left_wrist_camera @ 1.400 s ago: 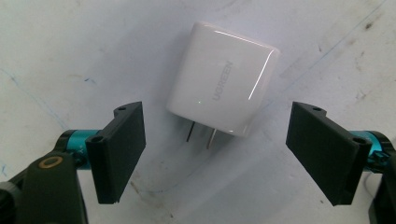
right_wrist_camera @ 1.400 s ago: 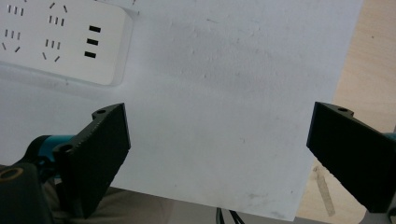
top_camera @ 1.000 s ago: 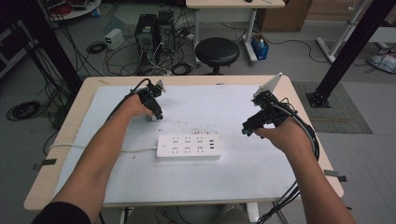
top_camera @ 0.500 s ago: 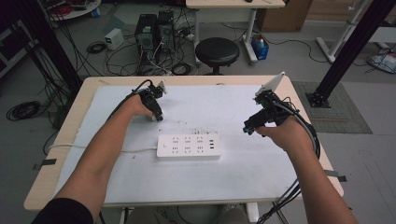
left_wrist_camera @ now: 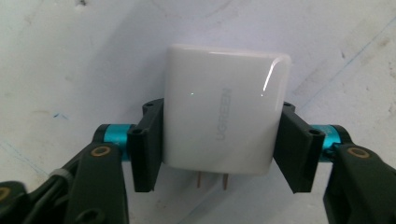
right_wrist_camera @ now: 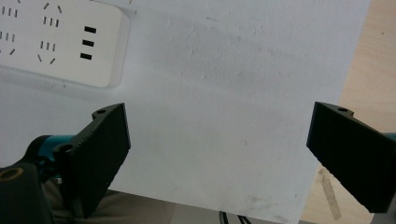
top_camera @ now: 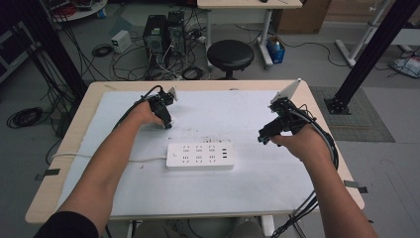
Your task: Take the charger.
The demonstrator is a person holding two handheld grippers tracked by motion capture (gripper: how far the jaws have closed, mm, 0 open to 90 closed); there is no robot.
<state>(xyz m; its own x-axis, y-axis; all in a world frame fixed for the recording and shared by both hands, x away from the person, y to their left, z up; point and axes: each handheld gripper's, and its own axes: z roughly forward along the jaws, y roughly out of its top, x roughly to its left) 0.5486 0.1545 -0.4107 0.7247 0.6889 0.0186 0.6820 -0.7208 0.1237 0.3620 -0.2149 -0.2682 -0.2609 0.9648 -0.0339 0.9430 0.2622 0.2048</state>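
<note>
A white wall charger [left_wrist_camera: 219, 112] with two metal prongs lies on the white mat. My left gripper [left_wrist_camera: 219, 140] is shut on it, one black pad pressing on each side. Its jaws have just been closing on the charger. In the high view my left gripper [top_camera: 166, 119] points down at the mat's back left. A white power strip [top_camera: 199, 155] lies flat at the mat's middle, its cord leading off to the left. My right gripper [top_camera: 262, 139] hovers to the right of the strip. Its jaws [right_wrist_camera: 219, 140] stand wide open with nothing between them, and the strip's end [right_wrist_camera: 56, 42] lies beyond them.
The white mat [top_camera: 223, 109] covers most of a wooden table [top_camera: 74, 148]. The mat's edge and bare wood [right_wrist_camera: 373, 56] lie close to my right gripper. A black stool [top_camera: 230, 53], computer boxes and cables stand on the floor behind the table.
</note>
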